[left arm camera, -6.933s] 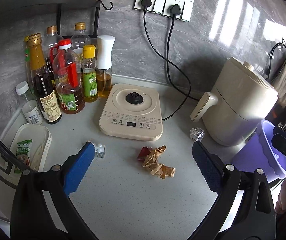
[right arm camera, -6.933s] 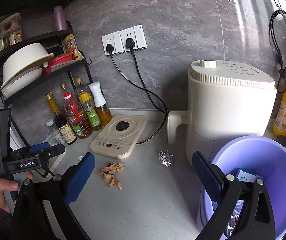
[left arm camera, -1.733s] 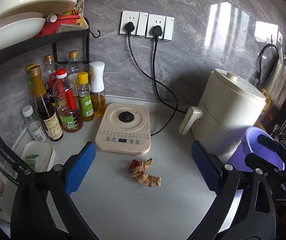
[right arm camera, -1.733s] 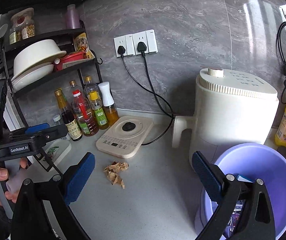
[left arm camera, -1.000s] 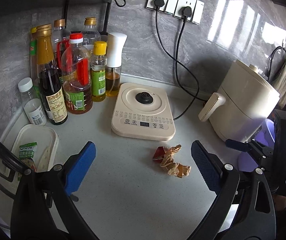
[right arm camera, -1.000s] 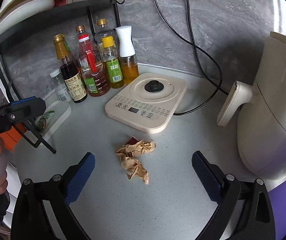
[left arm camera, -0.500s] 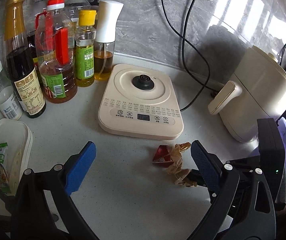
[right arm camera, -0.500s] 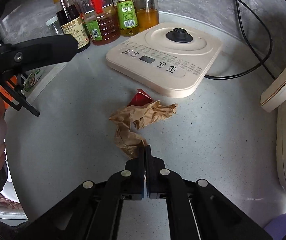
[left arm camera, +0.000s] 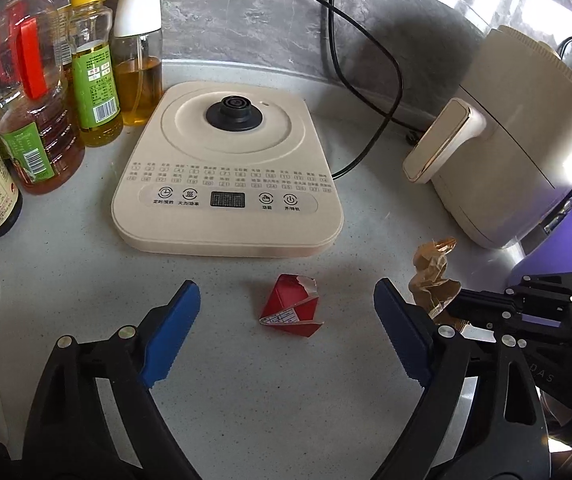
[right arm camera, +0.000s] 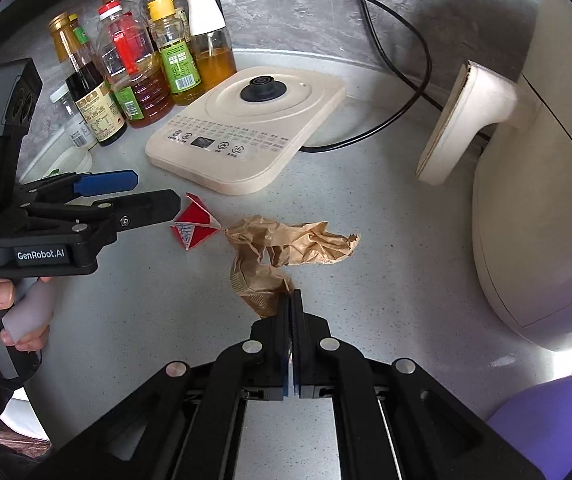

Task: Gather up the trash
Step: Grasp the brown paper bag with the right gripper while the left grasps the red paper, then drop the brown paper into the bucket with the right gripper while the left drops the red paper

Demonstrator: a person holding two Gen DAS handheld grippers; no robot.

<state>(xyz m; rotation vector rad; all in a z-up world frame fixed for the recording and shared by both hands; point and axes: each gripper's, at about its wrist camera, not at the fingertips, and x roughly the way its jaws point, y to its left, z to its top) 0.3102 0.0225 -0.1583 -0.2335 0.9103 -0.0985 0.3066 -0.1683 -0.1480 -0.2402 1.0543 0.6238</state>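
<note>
The crumpled brown paper wrapper (right arm camera: 286,248) is pinched by the right hand-held gripper (right arm camera: 290,300); the left hand-held gripper (left arm camera: 286,316), jaws closing around the red folded carton scrap (left arm camera: 292,306) without touching it, should be centred first.

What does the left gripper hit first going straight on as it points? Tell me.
Most likely the red folded carton: it lies on the counter just ahead, between the closing fingers of the left gripper, which do not touch it. Depth is uncertain; beyond it is the beige cooker base.
</note>
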